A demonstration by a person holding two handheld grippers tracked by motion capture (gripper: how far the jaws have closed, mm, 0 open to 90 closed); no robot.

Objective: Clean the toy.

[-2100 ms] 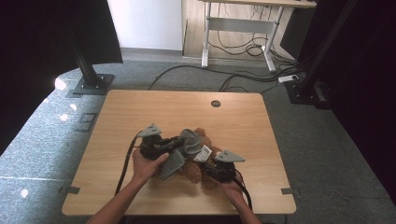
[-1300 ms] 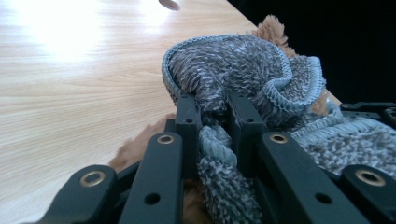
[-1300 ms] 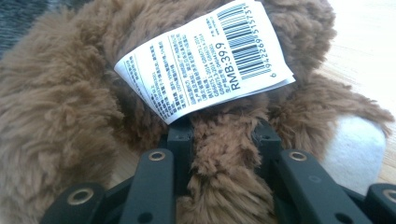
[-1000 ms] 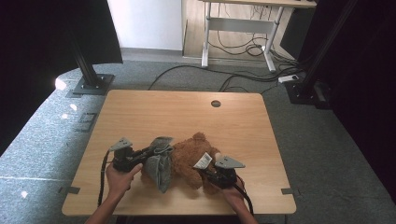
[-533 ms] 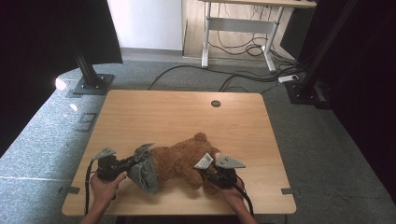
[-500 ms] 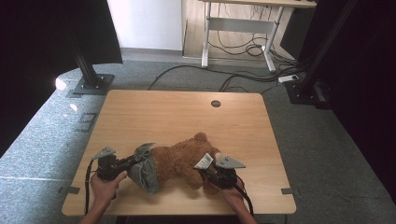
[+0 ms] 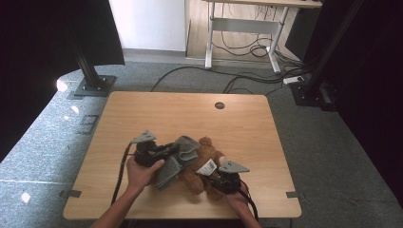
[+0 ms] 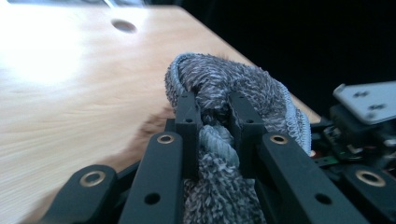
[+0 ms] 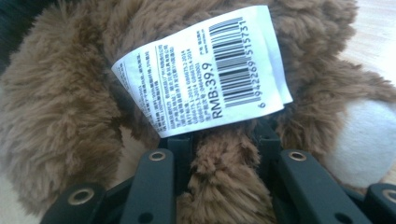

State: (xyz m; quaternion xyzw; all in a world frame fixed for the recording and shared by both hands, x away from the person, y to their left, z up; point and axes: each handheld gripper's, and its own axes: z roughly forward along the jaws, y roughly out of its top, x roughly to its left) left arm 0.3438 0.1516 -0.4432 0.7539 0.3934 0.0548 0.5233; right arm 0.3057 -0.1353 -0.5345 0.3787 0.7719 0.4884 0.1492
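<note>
A brown teddy bear [image 7: 204, 164] lies on the wooden table [image 7: 190, 118], near its front edge. A grey knitted cloth [image 7: 178, 159] lies against the bear's left side. My left gripper [image 7: 176, 148] is shut on a fold of that cloth [image 8: 224, 88], which bulges between and above the black fingers [image 8: 187, 116]. My right gripper [image 7: 213, 176] sits at the bear's front right, shut on a strip of its brown plush [image 9: 224, 158]. The bear's white barcode label [image 9: 205, 70] hangs just above those jaws and hides their tips. The right gripper [image 8: 362, 116] also appears close by in the left gripper view.
A round cable hole [image 7: 219, 105] sits near the table's far edge. Black stand bases rest on the floor at the far left [image 7: 95, 86] and far right [image 7: 311, 95]. Cables [image 7: 247, 78] trail across the carpet behind, under a white desk frame [image 7: 242, 28].
My left gripper has carried the grey cloth right and away from the front-left of the table, back against the bear. The right gripper and the bear have stayed put.
</note>
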